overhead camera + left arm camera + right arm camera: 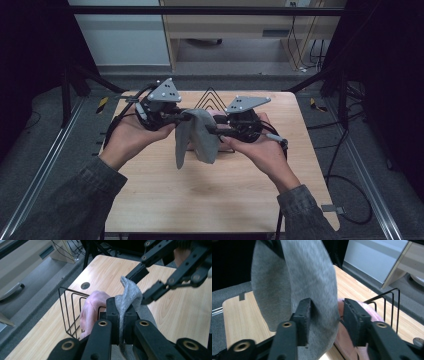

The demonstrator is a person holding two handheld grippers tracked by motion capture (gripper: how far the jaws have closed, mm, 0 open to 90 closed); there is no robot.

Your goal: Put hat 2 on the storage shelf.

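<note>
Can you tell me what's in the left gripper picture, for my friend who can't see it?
The left hand-held gripper pinches a grey cloth between its black jaws above a wooden table. Behind it, a pink cloth lies against a black wire rack, and the right hand-held gripper reaches in, open.

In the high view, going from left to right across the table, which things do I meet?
Left tool → grey cloth → right tool, with its hand last.
</note>
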